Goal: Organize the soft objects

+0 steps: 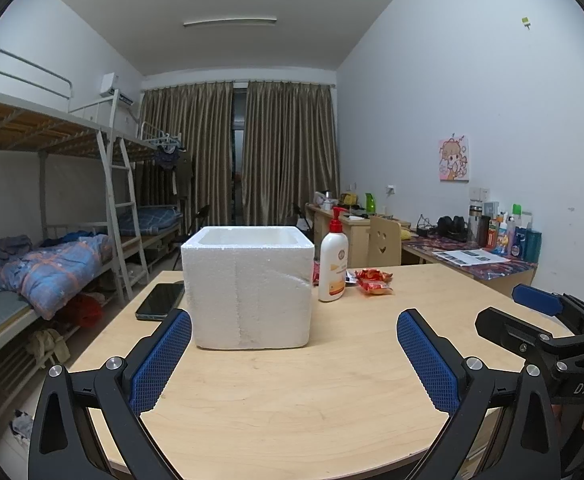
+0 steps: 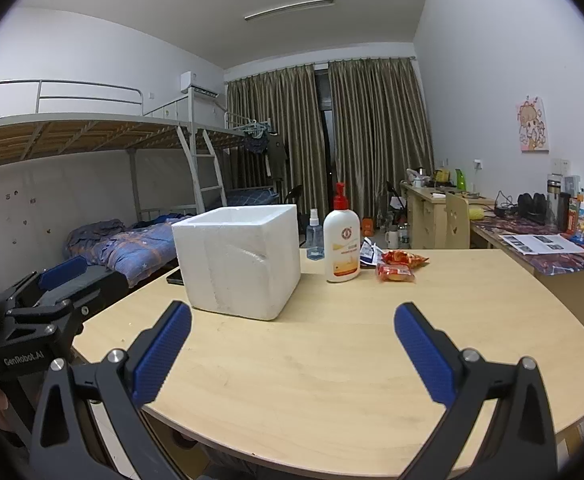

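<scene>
A white foam box point(image 1: 248, 288) stands open-topped on the wooden table point(image 1: 311, 392); it also shows in the right wrist view point(image 2: 238, 260). Red snack packets point(image 1: 373, 281) lie right of a white pump bottle point(image 1: 332, 260), and show in the right wrist view point(image 2: 397, 266) beside the same bottle point(image 2: 341, 244). My left gripper point(image 1: 293, 320) is open and empty, just in front of the box. My right gripper point(image 2: 292, 314) is open and empty, short of the box and packets. Each gripper shows at the edge of the other's view.
A black phone point(image 1: 160, 301) lies left of the box. A small clear spray bottle point(image 2: 313, 236) stands behind the box. A bunk bed point(image 1: 44, 240) is to the left, and a cluttered desk point(image 1: 471, 258) along the right wall.
</scene>
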Demonstrator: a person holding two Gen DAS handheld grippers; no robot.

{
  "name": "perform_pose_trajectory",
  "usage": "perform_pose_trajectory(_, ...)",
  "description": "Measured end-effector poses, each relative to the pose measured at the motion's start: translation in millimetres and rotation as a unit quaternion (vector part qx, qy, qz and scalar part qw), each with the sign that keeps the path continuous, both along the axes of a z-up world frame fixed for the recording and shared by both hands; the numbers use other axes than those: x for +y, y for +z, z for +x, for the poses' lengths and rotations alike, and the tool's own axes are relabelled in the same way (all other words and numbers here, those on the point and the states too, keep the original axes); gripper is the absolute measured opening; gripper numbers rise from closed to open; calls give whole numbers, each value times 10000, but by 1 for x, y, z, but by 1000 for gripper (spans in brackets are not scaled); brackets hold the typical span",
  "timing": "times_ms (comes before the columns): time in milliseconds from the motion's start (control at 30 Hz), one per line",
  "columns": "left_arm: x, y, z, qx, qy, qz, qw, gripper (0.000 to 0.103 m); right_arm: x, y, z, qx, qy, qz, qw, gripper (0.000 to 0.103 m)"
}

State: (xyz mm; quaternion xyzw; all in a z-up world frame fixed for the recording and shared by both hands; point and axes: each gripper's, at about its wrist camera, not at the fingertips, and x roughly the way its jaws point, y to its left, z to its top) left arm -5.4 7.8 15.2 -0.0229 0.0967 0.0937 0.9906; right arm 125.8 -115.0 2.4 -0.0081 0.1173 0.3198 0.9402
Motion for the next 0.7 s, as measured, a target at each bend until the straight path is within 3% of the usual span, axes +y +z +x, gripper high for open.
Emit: perform_pose_trajectory(700, -2, 2, -2, -54, -16, 32, 10000, 103, 2, 0, -2, -13, -59, -96, 9999, 103)
